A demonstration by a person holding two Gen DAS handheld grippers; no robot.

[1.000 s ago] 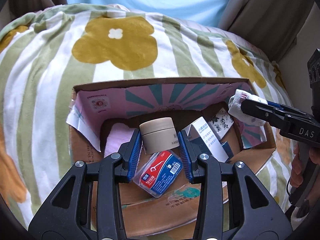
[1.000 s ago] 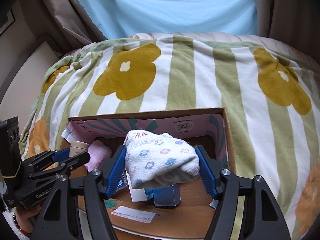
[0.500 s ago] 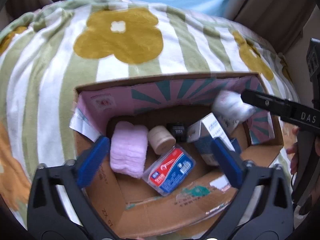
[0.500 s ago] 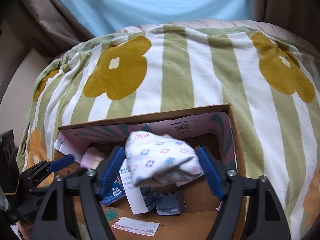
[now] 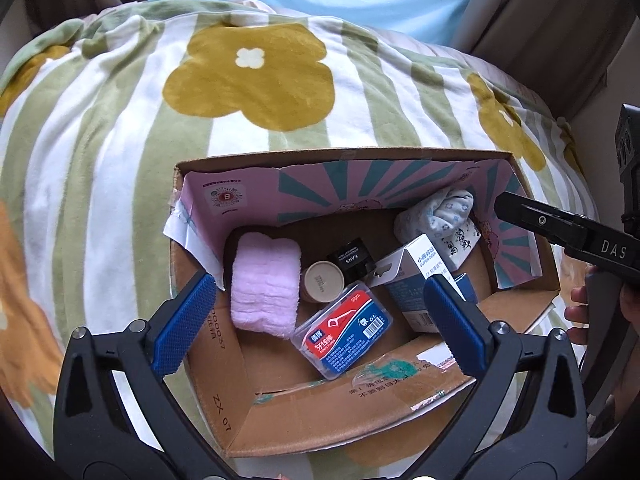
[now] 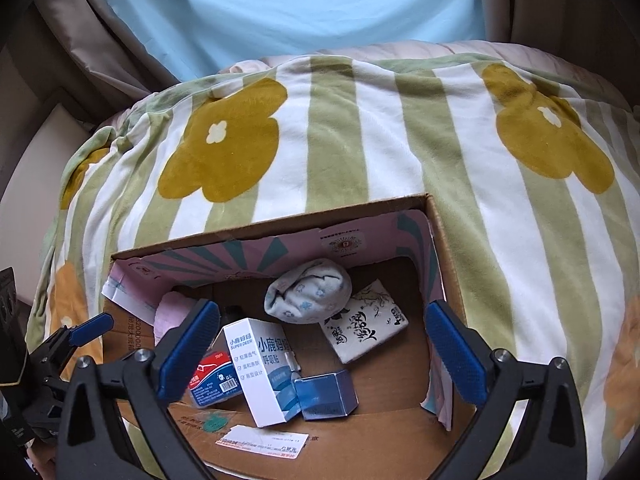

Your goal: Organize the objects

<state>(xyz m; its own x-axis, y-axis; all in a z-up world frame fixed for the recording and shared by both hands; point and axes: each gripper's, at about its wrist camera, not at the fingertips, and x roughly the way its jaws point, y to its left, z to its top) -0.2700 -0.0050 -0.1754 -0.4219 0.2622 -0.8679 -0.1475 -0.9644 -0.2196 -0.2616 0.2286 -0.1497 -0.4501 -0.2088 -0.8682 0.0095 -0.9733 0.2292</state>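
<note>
Inside cardboard box [image 6: 436,240]: rolled sock [image 6: 308,292] beside white packet [image 6: 364,326]; both hand-held grippers spread, empty.

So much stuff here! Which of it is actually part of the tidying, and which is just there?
Part of the job:
cardboard box
rolled sock
pink towel
beige jar
floss pick case
white carton
left gripper, right gripper, both open

Just there:
flowered blanket
curtains
</note>
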